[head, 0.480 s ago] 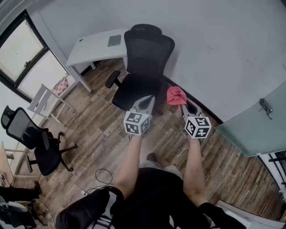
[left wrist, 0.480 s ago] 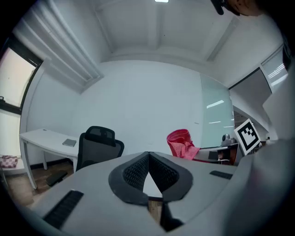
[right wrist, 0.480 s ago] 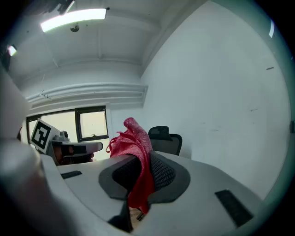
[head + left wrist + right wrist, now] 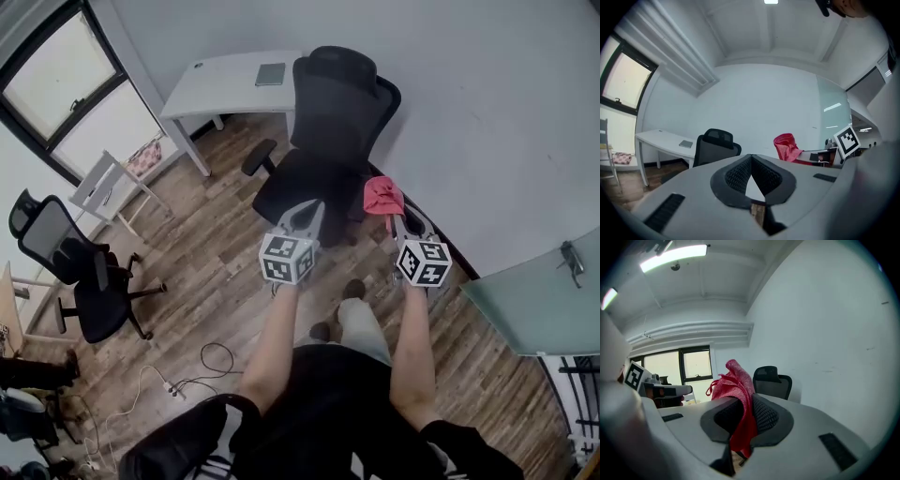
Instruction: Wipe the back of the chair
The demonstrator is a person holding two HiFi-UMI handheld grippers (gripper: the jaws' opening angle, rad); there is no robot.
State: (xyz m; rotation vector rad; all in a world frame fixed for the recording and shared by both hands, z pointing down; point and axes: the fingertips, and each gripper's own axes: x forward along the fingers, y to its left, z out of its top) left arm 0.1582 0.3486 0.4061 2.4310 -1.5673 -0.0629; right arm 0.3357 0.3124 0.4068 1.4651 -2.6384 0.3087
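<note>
A black mesh office chair (image 4: 330,127) with a headrest stands against the white wall, its seat facing me. It also shows as the chair (image 4: 714,146) in the left gripper view and the chair (image 4: 772,381) in the right gripper view. My right gripper (image 4: 397,217) is shut on a red cloth (image 4: 382,196), which bunches above the jaws as the cloth (image 4: 736,383). It hovers just right of the chair's seat. My left gripper (image 4: 307,211) is shut with nothing in it, held over the seat's front edge.
A white desk (image 4: 234,82) with a grey notebook (image 4: 270,74) stands left of the chair. A second black chair (image 4: 70,267) sits at far left by a white stand (image 4: 108,192). Cables (image 4: 202,370) lie on the wood floor. A glass door (image 4: 539,300) is at right.
I have stepped forward and slightly left; the chair and desk sit further right in the head view. Both grippers keep their pose and grip.
</note>
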